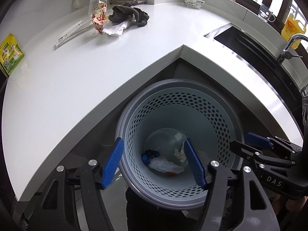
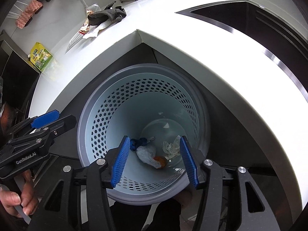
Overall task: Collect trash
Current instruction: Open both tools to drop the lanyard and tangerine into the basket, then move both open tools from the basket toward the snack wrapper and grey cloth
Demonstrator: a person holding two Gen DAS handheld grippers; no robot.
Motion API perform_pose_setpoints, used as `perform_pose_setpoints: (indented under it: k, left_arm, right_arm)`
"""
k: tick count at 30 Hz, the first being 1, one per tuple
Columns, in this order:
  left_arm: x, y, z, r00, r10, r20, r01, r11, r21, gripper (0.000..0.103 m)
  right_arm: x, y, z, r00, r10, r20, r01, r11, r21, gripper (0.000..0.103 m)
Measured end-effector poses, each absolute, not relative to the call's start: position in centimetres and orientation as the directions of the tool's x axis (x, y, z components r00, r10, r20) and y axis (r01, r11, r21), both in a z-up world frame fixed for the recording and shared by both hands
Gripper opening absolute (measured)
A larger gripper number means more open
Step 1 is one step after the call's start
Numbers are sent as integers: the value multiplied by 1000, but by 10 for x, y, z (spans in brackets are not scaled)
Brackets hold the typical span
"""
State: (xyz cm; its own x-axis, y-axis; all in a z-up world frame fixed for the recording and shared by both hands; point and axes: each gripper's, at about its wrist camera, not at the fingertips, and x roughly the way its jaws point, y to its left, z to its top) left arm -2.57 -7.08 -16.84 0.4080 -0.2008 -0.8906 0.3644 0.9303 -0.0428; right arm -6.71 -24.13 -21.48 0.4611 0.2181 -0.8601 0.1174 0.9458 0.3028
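From the left wrist view, I had my left gripper (image 1: 153,162) spread wide and empty over the bin (image 1: 123,119), which stood on the floor in the table's (image 1: 77,73) inner corner. I counted four pieces already at the bottom: a blue scrap (image 1: 150,155), a clear bag (image 1: 163,165), a paper ball (image 1: 180,153) and something orange (image 1: 171,172) half hidden under the bag. My right gripper (image 1: 258,143) showed at the right edge, and from here I could not tell how it stood. Near the table's far edge one heap was left: a red wrapper (image 1: 99,14), a dark cloth (image 1: 128,15), a white paper (image 1: 115,28) and a long sleeve (image 1: 71,32). A green packet (image 1: 11,54) sat at the left edge, which may not be trash.

From the right wrist view, my right gripper (image 2: 153,160) was also wide and held nothing, above the same bin. The same four pieces lay inside. The heap at the far edge was untouched.

I judged the job about half done.
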Motion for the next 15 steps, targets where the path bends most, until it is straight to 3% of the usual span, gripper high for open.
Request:
perform_pose_setpoints:
  k: [15]
  left_arm:
    - [-38,-75,-109,513,-182,-839,339,941,2,79]
  right_arm:
    - [-85,-253,-176,498,207,-842,95,952,290,59]
